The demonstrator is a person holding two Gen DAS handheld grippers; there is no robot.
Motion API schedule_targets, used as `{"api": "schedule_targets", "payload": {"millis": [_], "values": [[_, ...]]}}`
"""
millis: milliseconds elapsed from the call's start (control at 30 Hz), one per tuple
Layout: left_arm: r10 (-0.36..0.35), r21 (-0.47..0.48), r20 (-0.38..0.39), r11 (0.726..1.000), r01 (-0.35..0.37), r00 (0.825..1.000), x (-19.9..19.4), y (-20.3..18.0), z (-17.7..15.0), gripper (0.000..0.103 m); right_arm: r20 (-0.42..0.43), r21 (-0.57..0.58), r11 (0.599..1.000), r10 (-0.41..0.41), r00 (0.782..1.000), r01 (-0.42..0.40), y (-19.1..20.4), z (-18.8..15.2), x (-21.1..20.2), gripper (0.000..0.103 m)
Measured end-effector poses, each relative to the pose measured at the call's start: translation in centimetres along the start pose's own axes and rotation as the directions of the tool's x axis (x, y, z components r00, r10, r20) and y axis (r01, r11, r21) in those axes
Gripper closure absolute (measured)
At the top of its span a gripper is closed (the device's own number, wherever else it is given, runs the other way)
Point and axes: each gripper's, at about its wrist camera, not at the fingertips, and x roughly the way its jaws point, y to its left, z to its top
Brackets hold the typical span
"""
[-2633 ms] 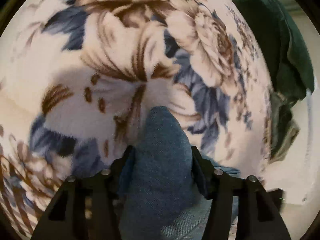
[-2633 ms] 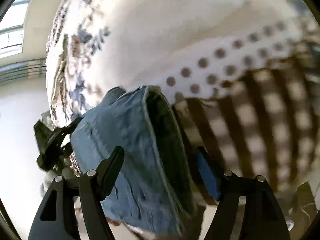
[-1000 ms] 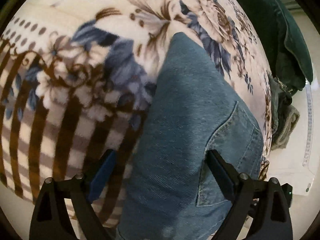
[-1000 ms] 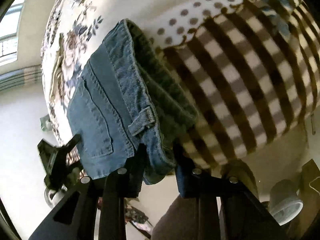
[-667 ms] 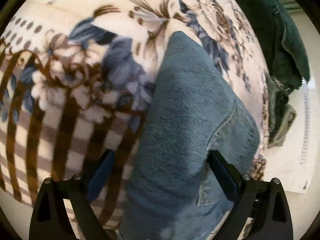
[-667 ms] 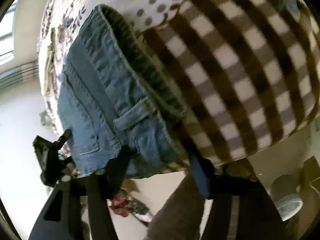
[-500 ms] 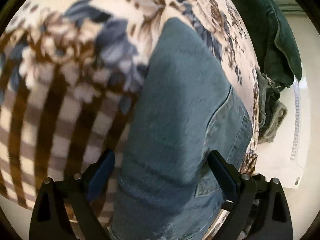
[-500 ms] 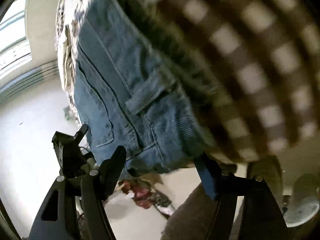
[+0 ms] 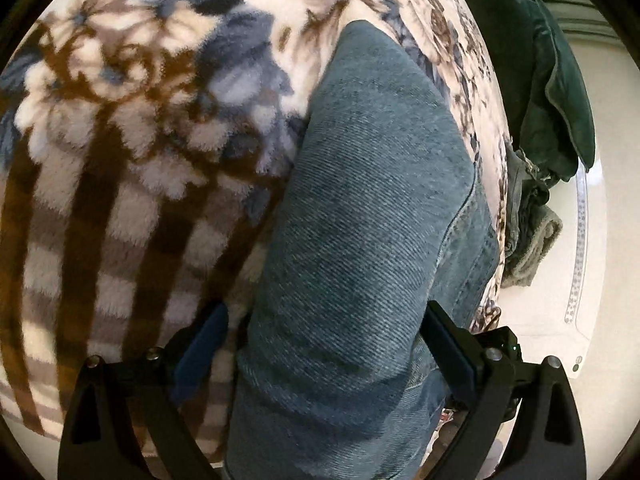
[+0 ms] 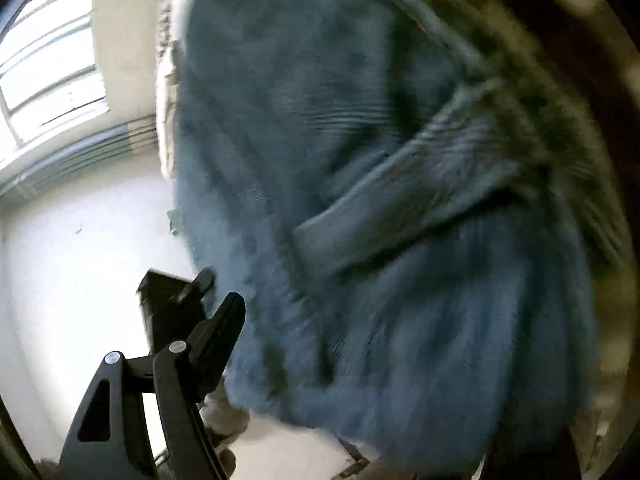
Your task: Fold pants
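Left wrist view shows the folded jeans (image 9: 360, 240) lying at the blanket's (image 9: 120, 184) edge between the spread left tool (image 9: 324, 344), so, both tools being open, they might slip off.

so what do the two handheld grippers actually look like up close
Both are matte black. The left gripper has two angular fingers with triangular cut-outs, round silver screw heads and blue pads on the inner faces. The right gripper shows the same black build and silver screws, but only one finger is visible; its pad colour cannot be told. No cables show.
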Motion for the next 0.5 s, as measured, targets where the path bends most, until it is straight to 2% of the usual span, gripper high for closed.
{"api": "schedule_targets", "payload": {"millis": [33,67,100,133,200,333,500], "values": [[0.004,0.007,0.006,1.0,-0.004,1.0,-0.1,-0.3,0.0,0.009,0.012,-0.004,1.0,-0.011,1.0,0.011,0.3,-0.1,0.0,0.04],[0.004,0.037,0.024,0.999,-0.005,1.0,-0.4,-0.9,-0.2,0.033,0.024,-0.018,0.999,-0.032,0.999,0.032,0.9,-0.5,-0.3,0.044],[0.007,0.071,0.027,0.997,-0.009,1.0,-0.5,-1.6,-0.3,0.048,0.036,-0.026,0.999,-0.04,0.999,0.04,1.3,-0.9,-0.5,0.057],[0.021,0.109,0.036,0.994,-0.025,0.999,-0.9,-2.4,-0.6,0.051,0.05,-0.034,0.998,-0.047,0.998,0.049,2.0,-1.5,-1.0,0.062],[0.004,0.139,0.049,0.99,-0.011,0.999,-1.7,-3.3,-1.0,0.066,0.074,-0.058,0.996,-0.058,0.996,0.062,3.6,-2.4,-1.7,0.066],[-0.031,0.14,0.08,0.99,0.019,0.996,-4.8,-5.3,-1.1,0.072,0.105,-0.114,0.991,-0.061,0.993,0.073,7.4,-3.4,-3.5,0.07],[-0.022,0.182,0.114,0.983,0.001,0.993,-9.3,-8.9,-0.7,0.075,0.098,-0.21,0.974,-0.067,0.993,0.086,13.8,-3.9,-5.7,0.071]]}}
